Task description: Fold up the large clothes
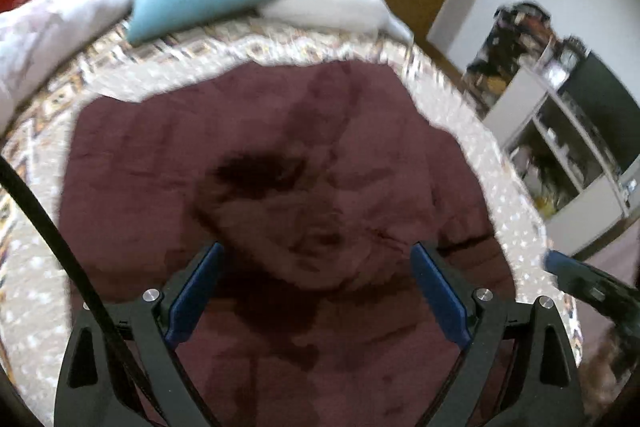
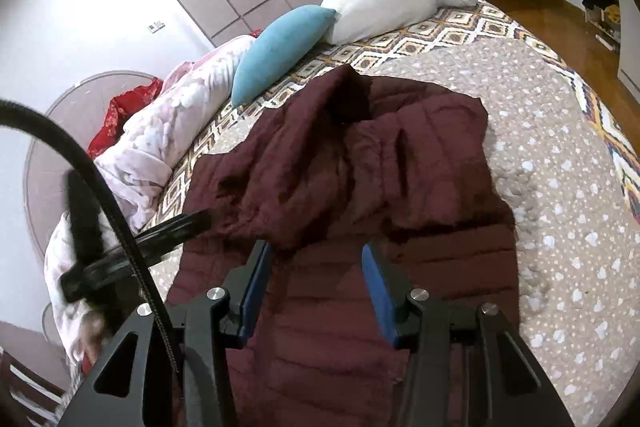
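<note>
Jacket (image 2: 352, 163), dark red and quilted, lies crumpled on the bed (image 2: 560, 187), just ahead of and under both claws. Left claw (image 1: 318, 251) hangs wide open over its bunched middle, holding nothing. Right claw (image 2: 316, 255) is also open, above the lower part. I think a grab here may take several layers together, so the fold comes crooked.
</note>
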Action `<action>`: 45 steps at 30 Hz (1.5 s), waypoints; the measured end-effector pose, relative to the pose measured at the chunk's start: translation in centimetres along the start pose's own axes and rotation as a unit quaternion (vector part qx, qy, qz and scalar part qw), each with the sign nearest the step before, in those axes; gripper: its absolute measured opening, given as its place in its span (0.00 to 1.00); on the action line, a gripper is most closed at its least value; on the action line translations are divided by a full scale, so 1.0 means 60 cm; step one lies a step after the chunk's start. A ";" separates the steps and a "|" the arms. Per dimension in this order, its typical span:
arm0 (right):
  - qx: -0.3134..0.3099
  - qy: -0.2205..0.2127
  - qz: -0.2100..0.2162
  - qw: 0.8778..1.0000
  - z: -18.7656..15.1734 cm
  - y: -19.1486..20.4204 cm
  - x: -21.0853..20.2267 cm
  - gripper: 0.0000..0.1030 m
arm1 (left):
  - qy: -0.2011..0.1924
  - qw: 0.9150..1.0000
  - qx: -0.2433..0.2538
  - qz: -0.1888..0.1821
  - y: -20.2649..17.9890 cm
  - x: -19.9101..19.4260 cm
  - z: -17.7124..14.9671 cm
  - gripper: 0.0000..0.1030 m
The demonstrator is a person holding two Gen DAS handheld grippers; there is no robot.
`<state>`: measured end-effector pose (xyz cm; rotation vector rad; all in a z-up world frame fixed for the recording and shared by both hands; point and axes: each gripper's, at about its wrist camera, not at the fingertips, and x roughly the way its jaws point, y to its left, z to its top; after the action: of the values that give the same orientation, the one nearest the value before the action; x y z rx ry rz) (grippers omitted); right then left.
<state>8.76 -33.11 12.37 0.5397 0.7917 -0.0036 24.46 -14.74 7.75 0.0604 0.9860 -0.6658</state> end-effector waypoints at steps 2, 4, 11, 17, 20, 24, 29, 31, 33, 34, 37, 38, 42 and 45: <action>-0.006 -0.002 -0.004 1.000 0.000 -0.005 -0.006 0.50 | 0.018 0.998 0.025 0.051 -0.015 0.040 0.005 0.65; -0.010 -0.003 -0.007 1.000 0.002 -0.005 -0.006 0.50 | 0.015 0.990 0.038 0.133 -0.010 0.051 0.006 0.26; -0.035 -0.018 -0.016 0.999 0.059 0.030 0.036 0.50 | 0.021 0.990 -0.057 0.128 0.104 0.047 -0.007 0.21; 0.025 0.019 0.043 0.999 0.153 0.048 0.188 0.34 | -0.017 0.992 -0.069 0.106 0.116 0.027 -0.030 0.32; 0.061 0.064 0.058 0.994 0.152 0.038 0.291 0.32 | -0.030 0.992 -0.063 0.110 0.114 0.031 -0.040 0.33; 0.075 0.119 0.025 0.990 0.102 0.011 0.398 0.29 | -0.045 0.992 -0.053 0.108 0.114 0.037 -0.048 0.38; 0.067 0.105 0.015 0.992 0.108 0.021 0.361 0.29 | -0.059 0.990 -0.045 0.122 0.111 0.030 -0.054 0.43; 0.058 0.085 0.028 0.994 0.113 0.035 0.323 0.31 | -0.057 0.990 -0.045 0.124 0.109 0.025 -0.054 0.43; 0.045 0.058 0.056 0.996 0.110 0.052 0.279 0.31 | -0.058 0.989 -0.045 0.128 0.106 0.012 -0.058 0.43; 0.042 0.053 0.067 0.995 0.106 0.056 0.268 0.31 | -0.060 0.989 -0.044 0.131 0.105 0.001 -0.062 0.45; 0.038 0.083 0.091 0.992 0.076 0.068 0.274 0.31 | -0.068 0.986 -0.041 0.148 0.102 -0.032 -0.077 0.47; 0.035 0.101 0.076 0.991 0.064 0.068 0.294 0.31 | -0.070 0.985 -0.040 0.155 0.102 -0.042 -0.083 0.47; 0.067 0.147 0.058 0.985 0.027 0.044 0.345 0.32 | -0.072 0.984 -0.045 0.158 0.105 -0.085 -0.109 0.54; 0.064 0.143 0.052 0.986 0.039 0.066 0.306 0.35 | -0.083 0.982 -0.046 0.163 0.110 -0.115 -0.133 0.59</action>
<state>24.19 -27.16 3.10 0.7118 1.0474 0.1221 19.51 -3.34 7.01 0.0817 0.8214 -0.3190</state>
